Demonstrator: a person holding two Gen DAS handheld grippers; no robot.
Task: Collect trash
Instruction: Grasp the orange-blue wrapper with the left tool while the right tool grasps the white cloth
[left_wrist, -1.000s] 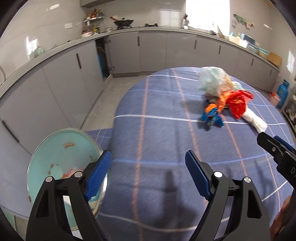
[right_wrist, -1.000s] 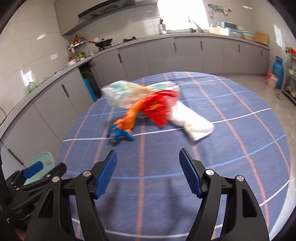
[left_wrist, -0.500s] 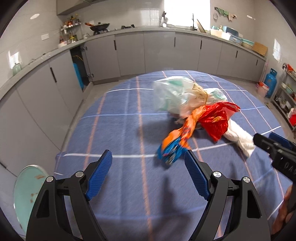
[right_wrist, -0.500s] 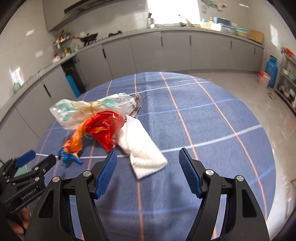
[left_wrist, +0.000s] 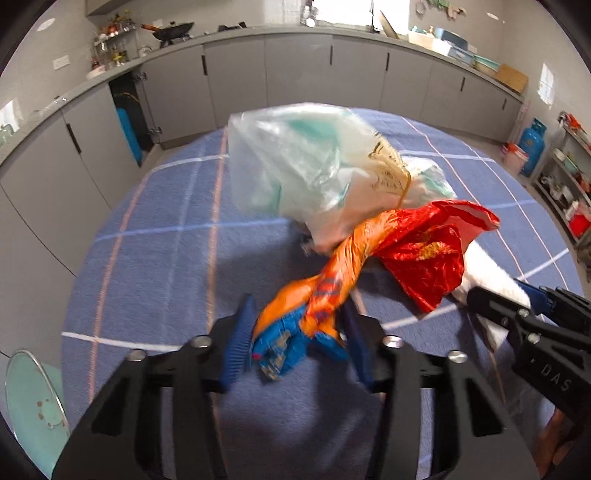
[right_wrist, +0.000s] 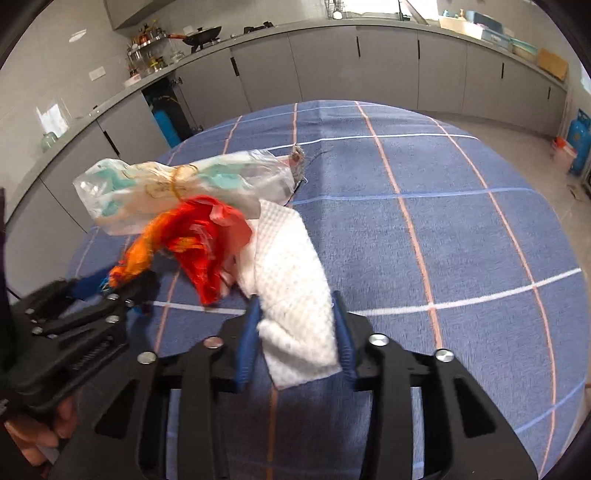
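Left wrist: left gripper (left_wrist: 299, 343) just closed onto orange-blue wrapper (left_wrist: 314, 314); right gripper (right_wrist: 295, 332) closed onto white towel (right_wrist: 291, 295).

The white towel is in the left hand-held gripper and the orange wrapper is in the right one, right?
Swapped. The right wrist view shows the right hand-held gripper closed on the white towel; the left wrist view shows the left hand-held gripper on the orange wrapper.

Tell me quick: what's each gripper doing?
Left gripper: jaws just closing, shut on the orange-and-blue wrapper.
Right gripper: jaws just closing, shut on the white cloth.
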